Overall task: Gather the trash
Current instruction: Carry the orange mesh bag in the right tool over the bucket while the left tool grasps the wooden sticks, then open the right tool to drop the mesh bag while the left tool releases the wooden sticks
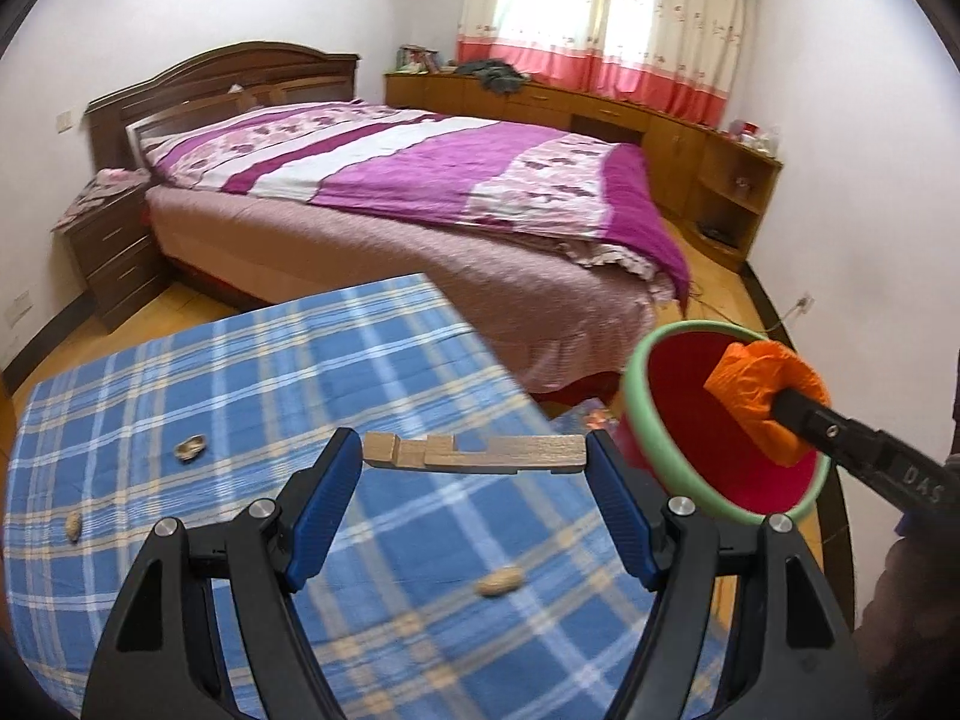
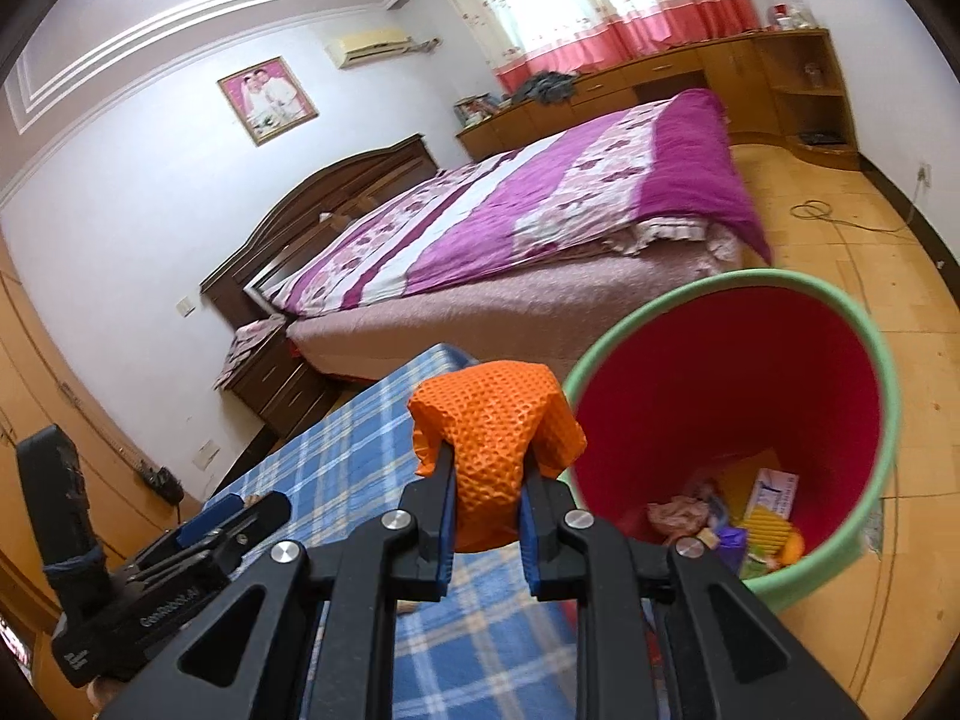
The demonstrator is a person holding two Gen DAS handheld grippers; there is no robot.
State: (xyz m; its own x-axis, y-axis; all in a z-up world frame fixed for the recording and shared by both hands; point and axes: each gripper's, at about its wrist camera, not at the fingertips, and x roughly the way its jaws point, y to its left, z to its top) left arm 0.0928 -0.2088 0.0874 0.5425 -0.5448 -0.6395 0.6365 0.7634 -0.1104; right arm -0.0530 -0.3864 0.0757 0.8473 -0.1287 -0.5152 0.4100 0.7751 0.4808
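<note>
A notched wooden strip (image 1: 510,452) spans the jaws of my left gripper (image 1: 474,450), which is shut on its two ends above the blue plaid tablecloth (image 1: 240,372). My right gripper (image 2: 489,468) is shut on a crumpled orange textured wad (image 2: 492,414), held just left of the red bin with a green rim (image 2: 888,396). In the left wrist view the orange wad (image 1: 753,387) hangs over the bin (image 1: 636,402) mouth. Peanuts (image 1: 499,581) (image 1: 73,526) and a shell (image 1: 191,449) lie on the cloth. The left gripper (image 2: 240,513) shows at lower left in the right wrist view.
The bin holds wrappers and packaging (image 2: 762,504) at its bottom and stands on the wooden floor beside the table. A bed with a purple quilt (image 1: 420,180) lies beyond, a nightstand (image 1: 114,252) to its left. A cable (image 2: 840,219) trails on the floor.
</note>
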